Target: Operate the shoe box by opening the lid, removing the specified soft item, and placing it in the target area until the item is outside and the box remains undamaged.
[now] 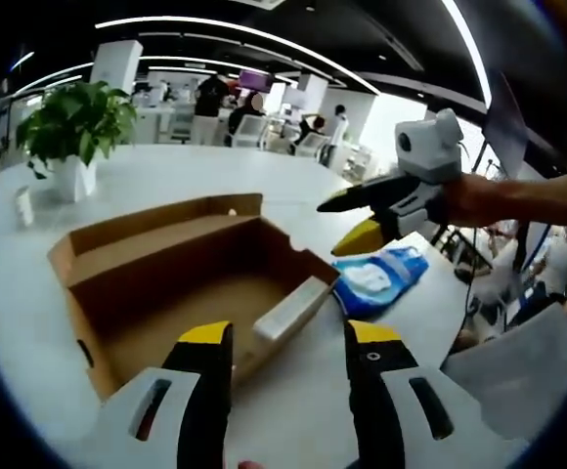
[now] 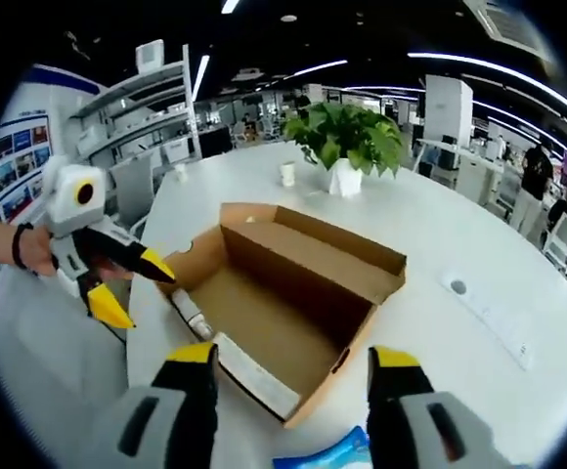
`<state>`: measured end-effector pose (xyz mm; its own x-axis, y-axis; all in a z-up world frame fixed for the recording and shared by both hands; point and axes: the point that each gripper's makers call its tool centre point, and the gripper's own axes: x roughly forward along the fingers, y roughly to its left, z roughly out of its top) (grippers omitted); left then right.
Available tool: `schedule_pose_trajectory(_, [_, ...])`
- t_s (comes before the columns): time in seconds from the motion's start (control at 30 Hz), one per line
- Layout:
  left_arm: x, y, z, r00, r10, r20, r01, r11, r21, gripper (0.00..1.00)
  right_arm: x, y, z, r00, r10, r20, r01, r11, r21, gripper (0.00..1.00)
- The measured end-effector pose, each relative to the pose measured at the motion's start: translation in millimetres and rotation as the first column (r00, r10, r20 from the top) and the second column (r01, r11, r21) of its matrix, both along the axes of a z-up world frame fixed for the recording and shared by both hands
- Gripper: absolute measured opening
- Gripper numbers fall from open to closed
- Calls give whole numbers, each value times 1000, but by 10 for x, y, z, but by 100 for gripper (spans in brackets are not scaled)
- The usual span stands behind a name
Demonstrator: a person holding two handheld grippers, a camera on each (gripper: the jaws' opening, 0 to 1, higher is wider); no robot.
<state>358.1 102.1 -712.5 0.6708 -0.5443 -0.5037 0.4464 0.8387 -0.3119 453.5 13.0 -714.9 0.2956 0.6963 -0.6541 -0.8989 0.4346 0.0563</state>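
In the left gripper view, the left hand-held gripper [image 1: 288, 342] stands with jaws wide apart and empty, just short of the open shoe box [image 1: 186, 288] on the white worktop [image 1: 156, 176]. The blue soft pack [image 1: 376, 278] lies on the worktop just right of the box, outside it. Above the pack hovers the right hand-held gripper [image 1: 347, 220], jaws parted, holding nothing. Farther back stands a potted plant [image 1: 73, 132].

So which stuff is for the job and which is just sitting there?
For the job:
shoe box, open
blue soft pack, out on the table
left hand-held gripper
right hand-held gripper

Just sitting there:
potted plant
small white cup
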Motion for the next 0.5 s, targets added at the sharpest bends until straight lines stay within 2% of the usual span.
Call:
schedule_pose_trajectory(0.23, [4,19,-4,1000,1,1,-1,1000,8,47,-16,82,-137,994,105,11,-103,990,-93,60])
schedule_pose_trajectory(0.4, [-3,9,-22,1000,-10,-2,10,1000,18,49,-67,181,-183,982,188,23,-182,971,-153,61])
schedule_pose_trajectory(0.5, [-22,-13,-53,1000,-26,-7,26,999,38,50,-71,216,-212,970,240,36,-228,951,-208,61])
